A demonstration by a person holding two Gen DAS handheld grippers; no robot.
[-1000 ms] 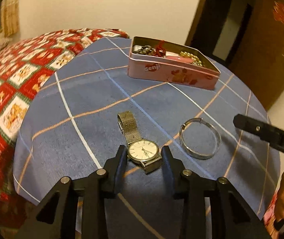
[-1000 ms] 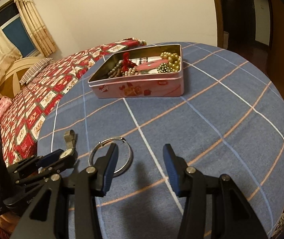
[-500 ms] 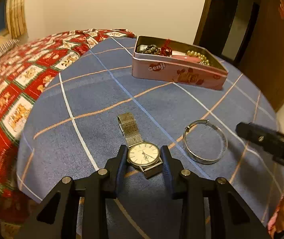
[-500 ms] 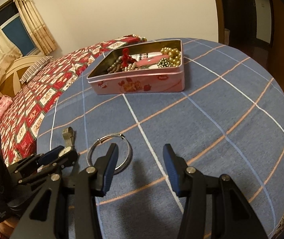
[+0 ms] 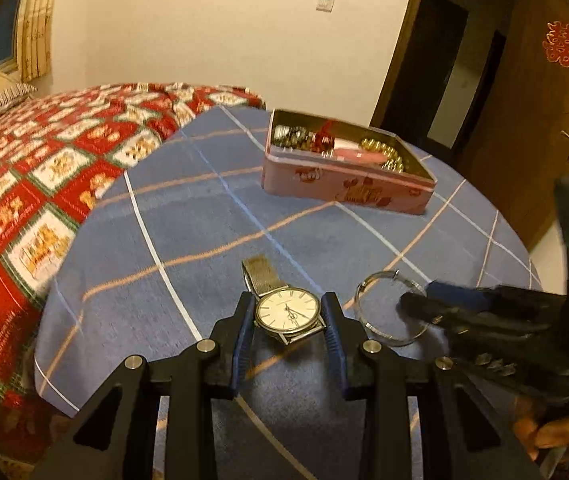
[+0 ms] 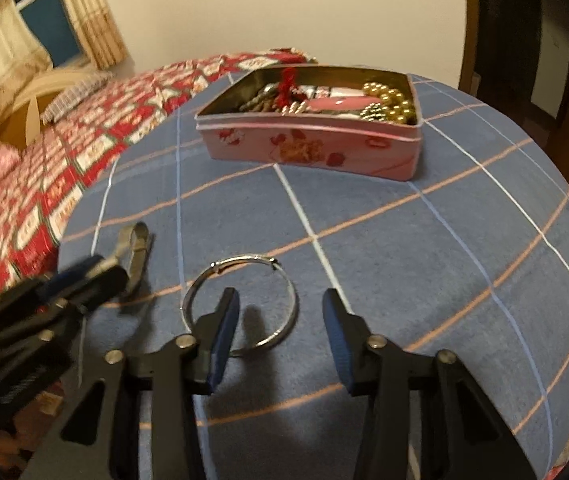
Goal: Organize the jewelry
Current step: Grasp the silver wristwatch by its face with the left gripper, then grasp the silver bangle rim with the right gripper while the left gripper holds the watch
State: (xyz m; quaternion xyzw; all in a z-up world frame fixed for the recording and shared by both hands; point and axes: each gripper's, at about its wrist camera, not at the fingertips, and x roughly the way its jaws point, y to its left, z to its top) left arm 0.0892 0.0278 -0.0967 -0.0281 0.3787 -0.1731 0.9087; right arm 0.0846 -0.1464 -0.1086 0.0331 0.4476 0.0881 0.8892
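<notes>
A: Starting with the left wrist view, what is the left gripper (image 5: 288,316) doing?

B: Its two blue-padded fingers are closing in on the watch (image 5: 287,312), one on each side of the round case. The pads are sitting right at the case edges, but I cannot tell whether they are actually pressing it. The watch is lying face up on the blue checked tablecloth (image 5: 204,216), its mesh strap trailing away towards the far side.

A: And the rest of the jewelry there?

B: A silver bangle (image 5: 390,308) is lying flat just right of the watch. The right gripper (image 5: 428,300) is coming in from the right, blurred, with its tips hanging over the bangle. A pink tin (image 5: 344,184) is standing further back on the cloth, holding gold beads, something red and a pink piece. A red patterned bedspread (image 5: 24,200) is showing on the left.

A: Now the right wrist view?

B: The right gripper (image 6: 280,316) is standing wide open and holding nothing. Its left finger is overlapping the near part of the bangle (image 6: 240,304); the right finger is staying outside the ring. The left gripper (image 6: 84,280) is appearing blurred at the left, over the watch (image 6: 134,256), of which only the strap is showing. The tin (image 6: 312,148) is sitting well beyond, its lid off.
</notes>
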